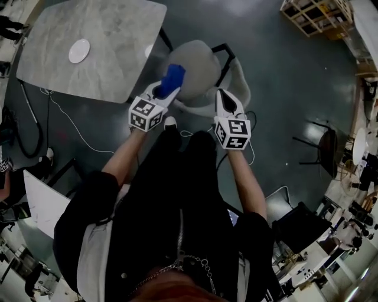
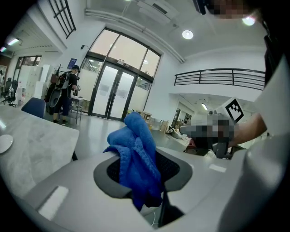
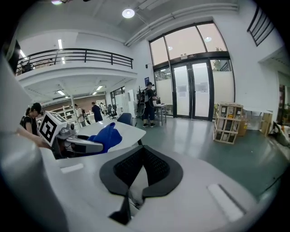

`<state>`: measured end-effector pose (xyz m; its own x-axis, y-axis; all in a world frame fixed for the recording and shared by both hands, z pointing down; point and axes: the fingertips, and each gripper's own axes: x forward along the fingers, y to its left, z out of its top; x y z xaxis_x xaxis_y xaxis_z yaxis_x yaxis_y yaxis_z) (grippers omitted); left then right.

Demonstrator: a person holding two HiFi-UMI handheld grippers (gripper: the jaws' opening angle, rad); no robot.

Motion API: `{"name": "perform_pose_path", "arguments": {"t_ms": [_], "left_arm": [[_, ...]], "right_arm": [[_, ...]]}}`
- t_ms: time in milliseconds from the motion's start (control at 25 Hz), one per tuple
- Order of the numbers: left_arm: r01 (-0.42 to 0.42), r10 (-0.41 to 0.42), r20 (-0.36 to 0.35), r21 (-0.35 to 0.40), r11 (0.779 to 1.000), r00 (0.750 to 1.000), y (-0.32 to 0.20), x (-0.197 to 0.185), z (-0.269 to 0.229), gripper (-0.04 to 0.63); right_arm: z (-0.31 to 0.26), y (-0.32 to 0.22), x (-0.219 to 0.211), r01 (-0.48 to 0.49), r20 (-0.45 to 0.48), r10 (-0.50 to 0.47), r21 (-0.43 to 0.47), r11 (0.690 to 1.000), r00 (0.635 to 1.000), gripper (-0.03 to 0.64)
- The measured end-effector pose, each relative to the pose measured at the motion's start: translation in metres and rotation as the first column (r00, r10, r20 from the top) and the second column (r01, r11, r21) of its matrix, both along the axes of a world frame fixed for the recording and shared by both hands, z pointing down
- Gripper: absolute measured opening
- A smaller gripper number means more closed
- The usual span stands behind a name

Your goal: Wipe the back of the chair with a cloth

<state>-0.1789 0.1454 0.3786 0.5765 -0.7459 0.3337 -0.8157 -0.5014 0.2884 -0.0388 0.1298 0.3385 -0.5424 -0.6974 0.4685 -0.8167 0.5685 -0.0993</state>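
Note:
A blue cloth [image 1: 173, 78] is bunched in my left gripper [image 1: 165, 88], which is shut on it above the light grey chair [image 1: 201, 62]. The left gripper view shows the cloth [image 2: 136, 154] standing up between the black pads [image 2: 174, 170]. My right gripper [image 1: 227, 101] hangs at the chair's near right edge. Its pads [image 3: 156, 170] meet at the tip with nothing between them, so it is shut and empty. From the right gripper view, the left gripper [image 3: 97, 144] and the cloth [image 3: 108, 135] are off to the left. The chair is hidden in both gripper views.
A marble-topped table [image 1: 94, 41] with a white disc [image 1: 79, 51] stands just left of the chair. A white cable [image 1: 71, 127] runs over the dark floor. A wooden crate [image 1: 316, 15] is at the far right, a black chair [image 1: 325, 147] to the right. People stand by the glass doors [image 3: 149, 102].

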Motion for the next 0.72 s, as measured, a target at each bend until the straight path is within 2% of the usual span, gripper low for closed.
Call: {"name": "perform_pose_path", "arguments": {"t_ms": [280,560,720], "left_arm": [[-0.083,0.084,0.019,-0.024,0.996,0.996,-0.033,0.043,0.01,0.129],[-0.094,0.095,0.027,-0.031,0.995,0.995,-0.073,0.082,0.013,0.129],[-0.136,0.136,0.014,-0.041,0.99,0.991,-0.096,0.111,0.019,0.129]], "right_arm": [[0.021,-0.022,0.032,-0.038,-0.01,0.038,-0.052,0.998,0.999,0.003],[0.029,-0.058,0.068,0.003,-0.037,-0.005,-0.055,0.999,0.999,0.003],[0.04,-0.08,0.091,0.027,-0.041,-0.029,-0.07,0.997,0.999,0.003]]}}
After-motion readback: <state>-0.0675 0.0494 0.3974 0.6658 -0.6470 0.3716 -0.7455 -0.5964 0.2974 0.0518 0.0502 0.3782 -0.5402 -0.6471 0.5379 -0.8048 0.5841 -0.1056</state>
